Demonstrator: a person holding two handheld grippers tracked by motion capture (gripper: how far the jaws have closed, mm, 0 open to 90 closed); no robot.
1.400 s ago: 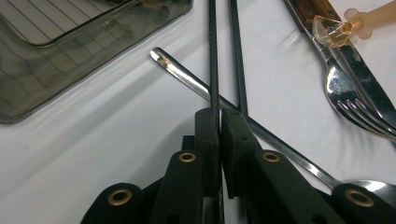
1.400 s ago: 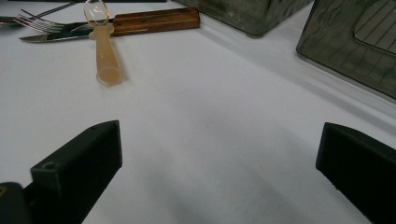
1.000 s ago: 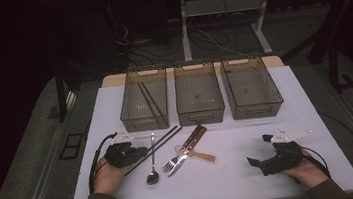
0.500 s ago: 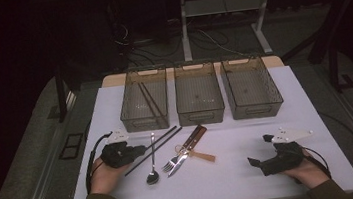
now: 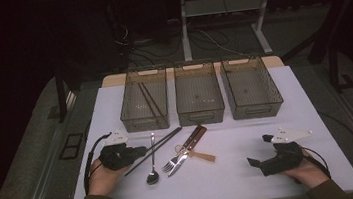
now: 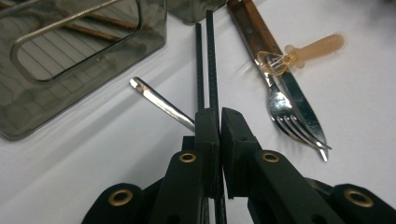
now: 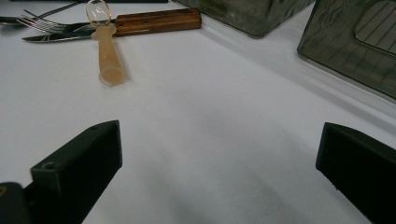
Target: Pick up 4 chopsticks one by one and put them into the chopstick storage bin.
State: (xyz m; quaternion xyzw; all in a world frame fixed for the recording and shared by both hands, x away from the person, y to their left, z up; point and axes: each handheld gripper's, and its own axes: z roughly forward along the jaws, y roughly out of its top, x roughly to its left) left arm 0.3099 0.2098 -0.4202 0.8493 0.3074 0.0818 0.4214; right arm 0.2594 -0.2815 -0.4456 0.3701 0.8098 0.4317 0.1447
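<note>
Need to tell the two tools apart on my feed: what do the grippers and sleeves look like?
Both are matte black two-jaw grippers. The left gripper has brass-coloured rivets and a black cable looping behind it. The right gripper carries a pale grey three-cornered plate. The sleeves are dark olive.

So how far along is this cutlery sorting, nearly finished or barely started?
Barely started, it seems. Done: the left bin already holds some thin sticks; the middle bin and right bin look empty. In hand: the left gripper is shut on a pair of black chopsticks. Left on the table: spoon, fork, knife and a small plastic spoon. The right gripper rests open.
</note>
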